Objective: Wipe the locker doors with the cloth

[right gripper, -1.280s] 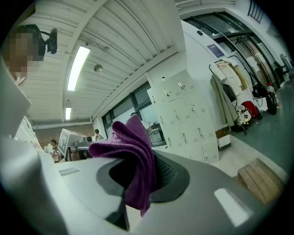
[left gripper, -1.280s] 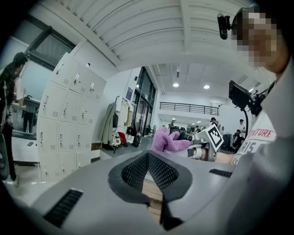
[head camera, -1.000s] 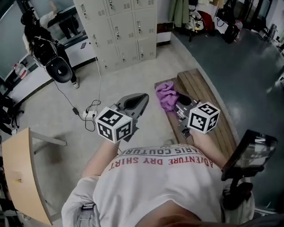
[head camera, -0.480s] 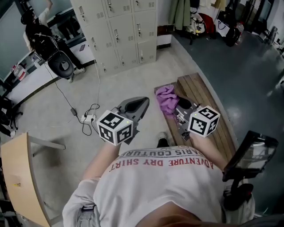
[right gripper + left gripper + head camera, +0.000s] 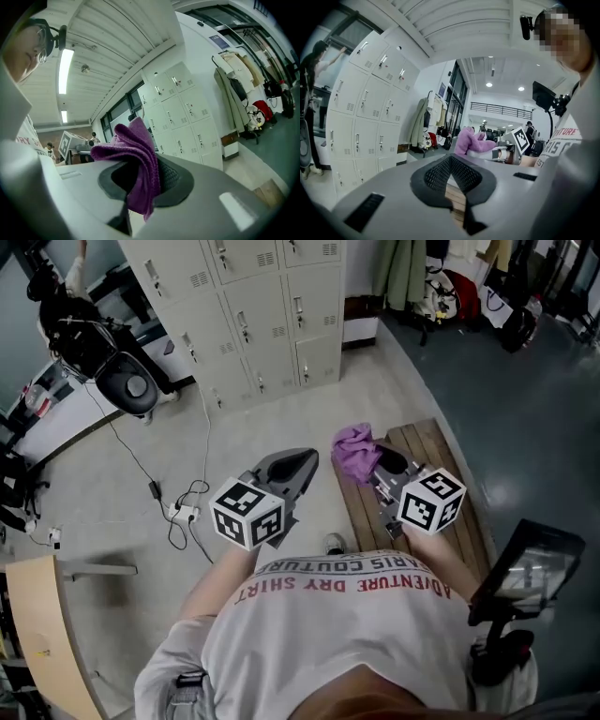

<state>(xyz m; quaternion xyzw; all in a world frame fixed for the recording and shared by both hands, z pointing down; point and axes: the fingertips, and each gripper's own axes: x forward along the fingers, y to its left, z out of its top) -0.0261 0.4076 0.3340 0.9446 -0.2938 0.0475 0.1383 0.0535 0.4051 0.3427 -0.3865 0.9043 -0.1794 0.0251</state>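
Our right claw [image 5: 386, 468] pinches the purple cloth [image 5: 354, 448]; our left claw [image 5: 298, 463] is closed, empty, with the lockers [image 5: 253, 315] ahead.

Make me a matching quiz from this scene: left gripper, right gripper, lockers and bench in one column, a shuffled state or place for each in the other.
1 left gripper
2 right gripper
3 lockers
4 bench

A under the right gripper
B shut, empty
C doors closed, across the floor
D shut on the purple cloth

Pairs: 1-B, 2-D, 3-C, 4-A
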